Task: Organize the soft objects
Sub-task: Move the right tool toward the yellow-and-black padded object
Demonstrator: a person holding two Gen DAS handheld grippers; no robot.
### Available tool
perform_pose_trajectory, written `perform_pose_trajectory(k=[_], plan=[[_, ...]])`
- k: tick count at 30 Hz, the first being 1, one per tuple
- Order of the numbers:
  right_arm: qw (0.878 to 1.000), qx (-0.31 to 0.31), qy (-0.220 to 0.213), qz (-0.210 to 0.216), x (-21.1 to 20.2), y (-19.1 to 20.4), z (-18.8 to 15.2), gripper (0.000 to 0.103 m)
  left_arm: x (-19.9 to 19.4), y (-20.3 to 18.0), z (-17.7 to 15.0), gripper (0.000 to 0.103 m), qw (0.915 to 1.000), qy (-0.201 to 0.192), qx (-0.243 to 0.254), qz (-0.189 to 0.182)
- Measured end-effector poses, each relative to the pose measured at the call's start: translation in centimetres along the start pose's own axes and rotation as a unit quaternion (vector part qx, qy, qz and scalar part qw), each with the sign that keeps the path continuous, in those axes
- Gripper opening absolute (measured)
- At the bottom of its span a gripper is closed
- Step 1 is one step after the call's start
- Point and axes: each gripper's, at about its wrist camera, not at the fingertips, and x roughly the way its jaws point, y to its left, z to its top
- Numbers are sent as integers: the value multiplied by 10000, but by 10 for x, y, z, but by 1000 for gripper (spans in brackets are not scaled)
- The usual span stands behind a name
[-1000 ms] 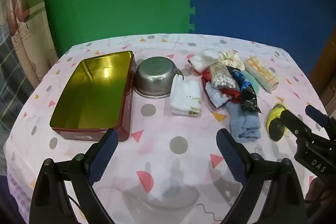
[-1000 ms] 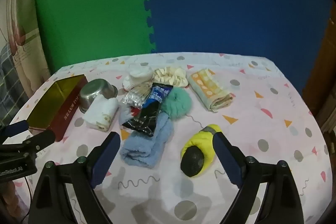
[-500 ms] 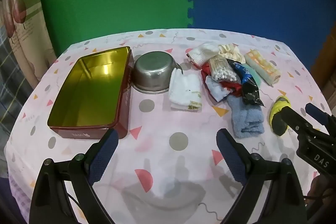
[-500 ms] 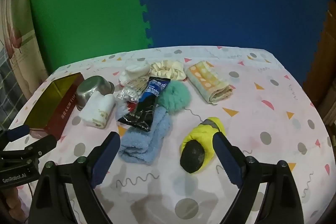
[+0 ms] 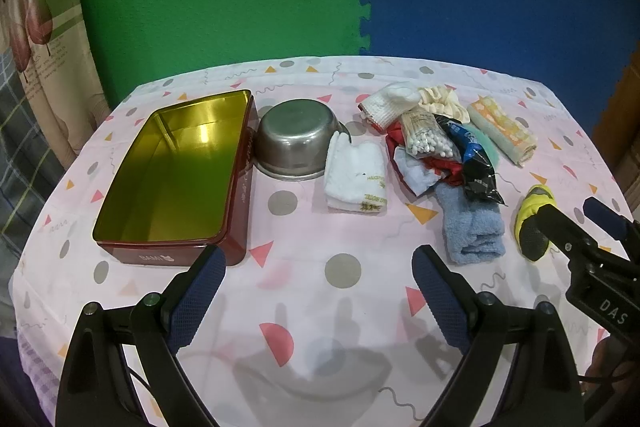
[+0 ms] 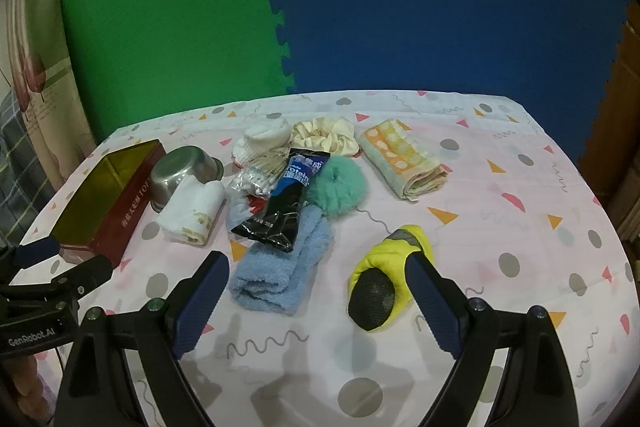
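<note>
Right wrist view: right gripper (image 6: 318, 293) fingers spread wide, holding nothing, above the counter (image 6: 520, 219). Blue fuzzy sock (image 6: 280, 267) lies between them, nearer the left finger; yellow mitten (image 6: 386, 275) touches the right finger's inner edge in view. Left gripper (image 5: 316, 291) equally wide, empty; open tin (image 5: 176, 171) just beyond its left finger.

Shiny metal tin (image 5: 172, 183) and duller metal bowl (image 5: 298, 141); fluffy blue cloth (image 6: 280, 263); glossy plastic packet (image 6: 286, 203); smooth patterned tablecloth (image 5: 320, 307).
</note>
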Motion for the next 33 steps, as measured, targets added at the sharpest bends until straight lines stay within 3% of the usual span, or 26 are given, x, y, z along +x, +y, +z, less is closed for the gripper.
perform_pose_trajectory(k=[33], plan=[[9998,28,91,-173,7,-6,-2,92,9,0,-4,93,9999,118,-47,55]])
